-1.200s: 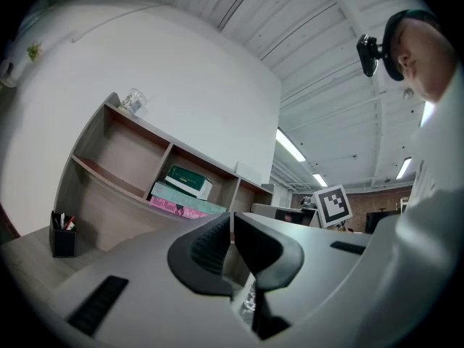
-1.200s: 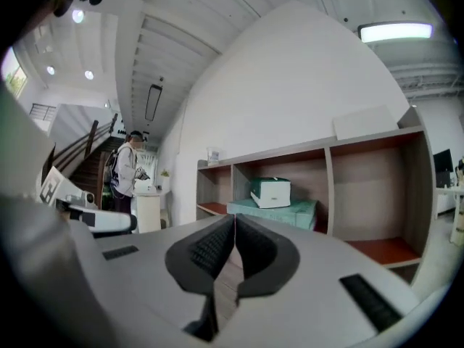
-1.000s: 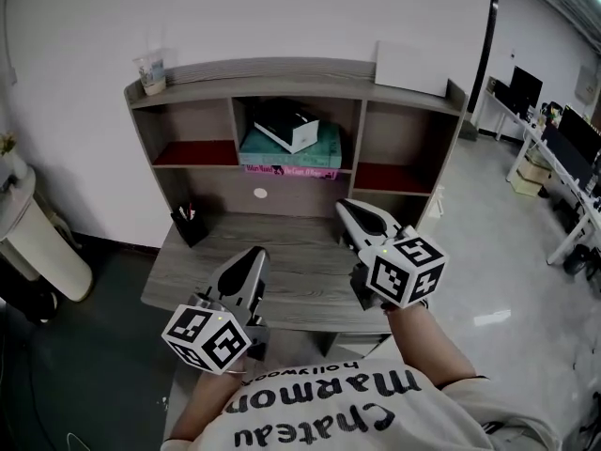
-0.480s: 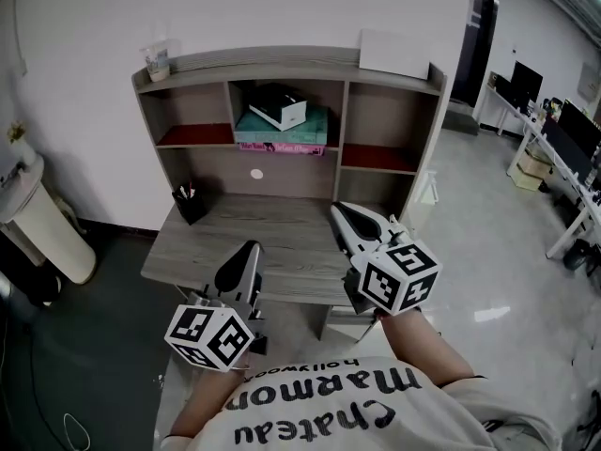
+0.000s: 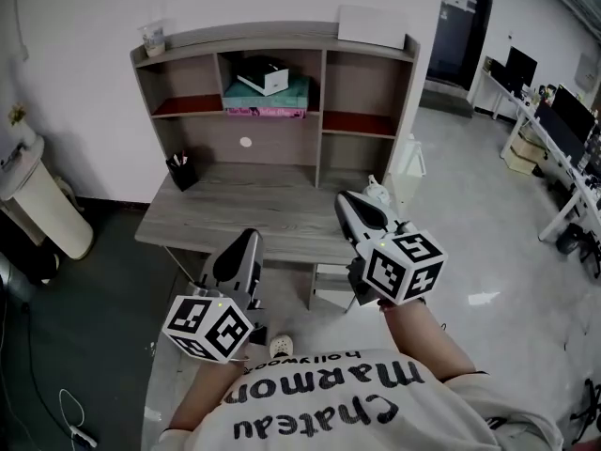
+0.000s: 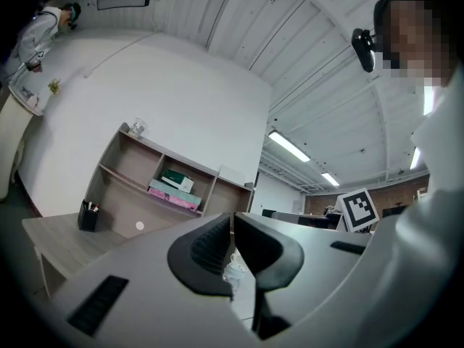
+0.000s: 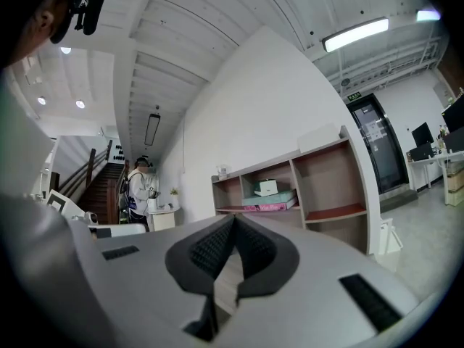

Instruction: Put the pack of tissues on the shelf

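Close to the person, the grey left gripper [image 5: 246, 242] and grey right gripper [image 5: 349, 205] are both closed tight with nothing in them, up in the air before the grey wooden desk [image 5: 235, 216]. Far back, the soft blue-green pack of tissues [image 5: 289, 92] lies in the middle part of the brown wooden shelf [image 5: 322, 92], on a pink book [image 5: 268, 112], under a white and black box [image 5: 263, 75].

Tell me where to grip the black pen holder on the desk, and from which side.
Probably grip the black pen holder across its side walls, coming level over the desk from its front: pens stick out of the top, and the shelf unit stands behind.
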The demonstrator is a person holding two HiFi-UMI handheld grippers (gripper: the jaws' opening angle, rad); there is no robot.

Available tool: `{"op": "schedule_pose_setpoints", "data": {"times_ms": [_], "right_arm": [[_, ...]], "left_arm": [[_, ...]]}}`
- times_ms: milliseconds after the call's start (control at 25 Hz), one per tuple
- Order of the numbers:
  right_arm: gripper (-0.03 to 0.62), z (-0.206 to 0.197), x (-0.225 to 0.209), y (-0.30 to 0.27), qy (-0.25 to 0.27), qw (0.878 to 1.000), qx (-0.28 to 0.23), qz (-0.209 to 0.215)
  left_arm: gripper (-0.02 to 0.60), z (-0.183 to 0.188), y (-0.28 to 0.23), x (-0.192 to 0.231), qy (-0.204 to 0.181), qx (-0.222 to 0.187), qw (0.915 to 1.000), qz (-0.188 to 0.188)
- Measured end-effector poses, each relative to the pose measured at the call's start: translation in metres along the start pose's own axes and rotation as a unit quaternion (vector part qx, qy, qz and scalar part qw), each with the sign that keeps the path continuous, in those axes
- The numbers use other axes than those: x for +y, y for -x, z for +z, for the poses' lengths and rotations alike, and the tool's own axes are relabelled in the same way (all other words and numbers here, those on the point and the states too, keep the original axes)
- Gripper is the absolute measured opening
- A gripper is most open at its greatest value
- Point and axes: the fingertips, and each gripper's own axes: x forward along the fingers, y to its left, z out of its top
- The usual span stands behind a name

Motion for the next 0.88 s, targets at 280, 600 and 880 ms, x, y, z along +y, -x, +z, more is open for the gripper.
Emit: {"op": "schedule_pose_setpoints", "data": {"times_ms": [280,600,880], "right_arm": [[0.006,-0.012,0.008,0.047,-0.004,1.0,0.009,0.001],[0.006,-0.019,0.02,0.08,-0.008,1.0,0.01,0.009],[0.006,-0.017,0.024,0.096,-0.002,1.0,0.009,0.013]], "left_arm": [[0.029,-0.016,0.031,-0.035,0.006,0.004,1.0,0.004],[0.029,-0.027,0.058,-0.062,0.007,0.007,0.9999,0.007],[0.029,-0.025,0.069,-0.078,-0.003,0.008,0.9999,0.013]]}}
